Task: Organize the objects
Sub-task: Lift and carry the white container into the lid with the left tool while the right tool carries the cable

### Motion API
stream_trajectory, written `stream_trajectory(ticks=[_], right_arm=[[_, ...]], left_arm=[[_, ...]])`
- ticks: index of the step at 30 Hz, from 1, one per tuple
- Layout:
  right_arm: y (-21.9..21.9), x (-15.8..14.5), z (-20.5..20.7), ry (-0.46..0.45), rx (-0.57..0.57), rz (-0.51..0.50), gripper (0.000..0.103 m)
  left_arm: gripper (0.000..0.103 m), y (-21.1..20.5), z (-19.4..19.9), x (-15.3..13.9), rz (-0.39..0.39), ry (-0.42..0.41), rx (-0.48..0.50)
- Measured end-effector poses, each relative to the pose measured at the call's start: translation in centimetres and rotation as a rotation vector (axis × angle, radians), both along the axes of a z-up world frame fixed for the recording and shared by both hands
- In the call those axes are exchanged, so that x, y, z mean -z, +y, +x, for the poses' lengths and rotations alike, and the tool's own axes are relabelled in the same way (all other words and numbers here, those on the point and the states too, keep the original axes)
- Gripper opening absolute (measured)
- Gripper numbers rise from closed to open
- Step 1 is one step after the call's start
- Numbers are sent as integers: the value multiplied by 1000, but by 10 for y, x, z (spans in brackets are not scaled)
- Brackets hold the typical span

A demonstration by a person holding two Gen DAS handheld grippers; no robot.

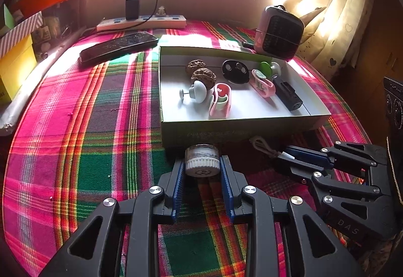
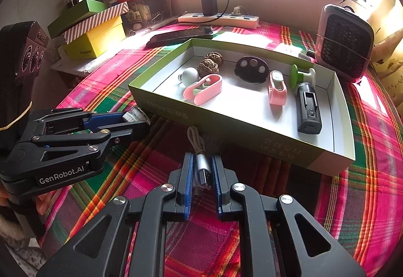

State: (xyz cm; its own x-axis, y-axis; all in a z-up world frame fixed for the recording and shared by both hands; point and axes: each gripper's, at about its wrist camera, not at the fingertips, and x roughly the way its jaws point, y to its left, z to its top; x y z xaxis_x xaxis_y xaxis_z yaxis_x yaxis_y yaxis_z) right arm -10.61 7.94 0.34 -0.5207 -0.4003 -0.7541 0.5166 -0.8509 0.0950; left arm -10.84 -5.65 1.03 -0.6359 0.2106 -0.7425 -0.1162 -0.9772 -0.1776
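Both grippers are loaded and sitting low over the plaid tablecloth (image 1: 83,141), right at the near wall of the green box (image 1: 234,132). The left gripper (image 1: 202,176) is clamped narrow on a small clear jar (image 1: 201,160) with a ribbed white cap, pads squeezing it from both sides, the jar just short of the box's front wall. The right gripper (image 2: 202,171) is pinched nearly shut on the metal plug end of a coiled cable (image 2: 199,148), and the rest of that cable trails forward on the cloth toward the same wall. Here's the worry: the box wall stands up between both loads and the white floor inside, so a lift that's too shallow could knock the jar or the dangling coil into the cardboard and shove the whole box toward the far edge of the table. The jar is round and smooth, held partly on its cap; it looks like it could twist or pop out if the grip loosens. The cable is gripped only by its plug, so the loose loop may swing, snag on the rim, or drag. Inside, the walnuts (image 2: 211,63), pink clips (image 2: 204,90) and black device (image 2: 308,111) crowd the middle and right end; the near left corner looks the safest landing. And the two grippers are close beside each other, so a collision is possible.
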Motion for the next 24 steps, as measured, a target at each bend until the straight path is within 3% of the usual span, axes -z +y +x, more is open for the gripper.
stream_trajectory(ticks=[24], right_arm=[[39,-39,-5,86,82,-35,15]], left_arm=[[25,27,-15,-37,-15,60,70]])
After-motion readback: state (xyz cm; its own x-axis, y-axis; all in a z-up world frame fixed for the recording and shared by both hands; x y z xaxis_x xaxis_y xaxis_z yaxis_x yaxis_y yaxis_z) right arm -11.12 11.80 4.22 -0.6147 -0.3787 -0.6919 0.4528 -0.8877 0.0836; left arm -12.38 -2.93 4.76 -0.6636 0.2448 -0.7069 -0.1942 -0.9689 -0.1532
